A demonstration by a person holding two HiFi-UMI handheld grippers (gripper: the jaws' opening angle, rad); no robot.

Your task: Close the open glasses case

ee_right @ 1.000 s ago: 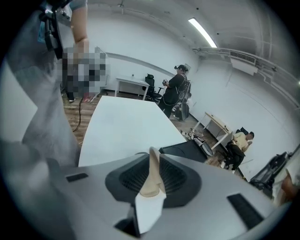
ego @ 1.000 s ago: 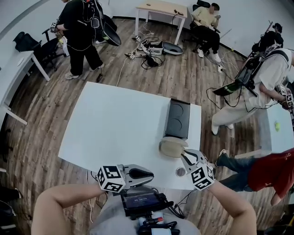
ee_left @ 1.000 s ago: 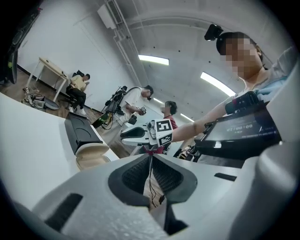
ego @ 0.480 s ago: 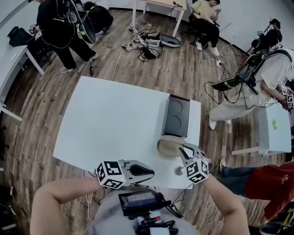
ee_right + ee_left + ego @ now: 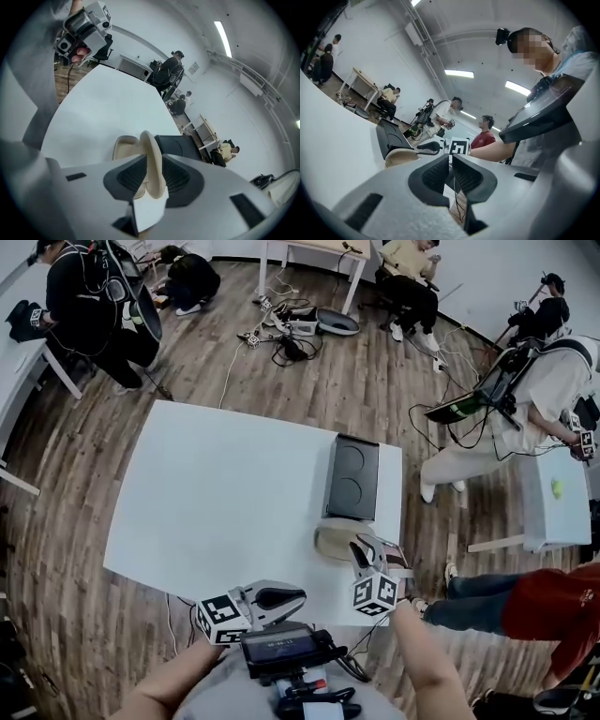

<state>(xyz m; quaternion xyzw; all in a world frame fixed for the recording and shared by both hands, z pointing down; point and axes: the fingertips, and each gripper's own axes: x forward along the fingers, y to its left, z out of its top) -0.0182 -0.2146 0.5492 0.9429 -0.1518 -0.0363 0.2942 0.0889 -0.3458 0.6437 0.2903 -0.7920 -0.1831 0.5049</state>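
Right gripper (image 5: pixel 151 171) has moved in from the side of the beige oval glasses case (image 5: pixel 333 540), where it stood a second ago, and now bites on it. Left gripper (image 5: pixel 450 164) has sunk lower, towards the person's body.

In the right gripper view the jaws are pressed on either face of the case's raised lid (image 5: pixel 152 154), which stands on edge between the ribbed pads. The shallow lower shell (image 5: pixel 123 145) lies open beyond it, hollow side up, so the case is not yet closed.

A flat black rectangular tray with two round recesses (image 5: pixel 353 479) lies on the white rectangular table (image 5: pixel 234 493). The case sits just beside the tray's short end nearest the person; whether the two touch cannot be told. The right gripper reaches the case from the side away from the tray.

The left gripper is well apart from the tray, past the table edge on the person's side. Its jaws are drawn together with only a thin slit between the pads, and nothing is between them. Its view looks across the table towards the case and the tray behind it.
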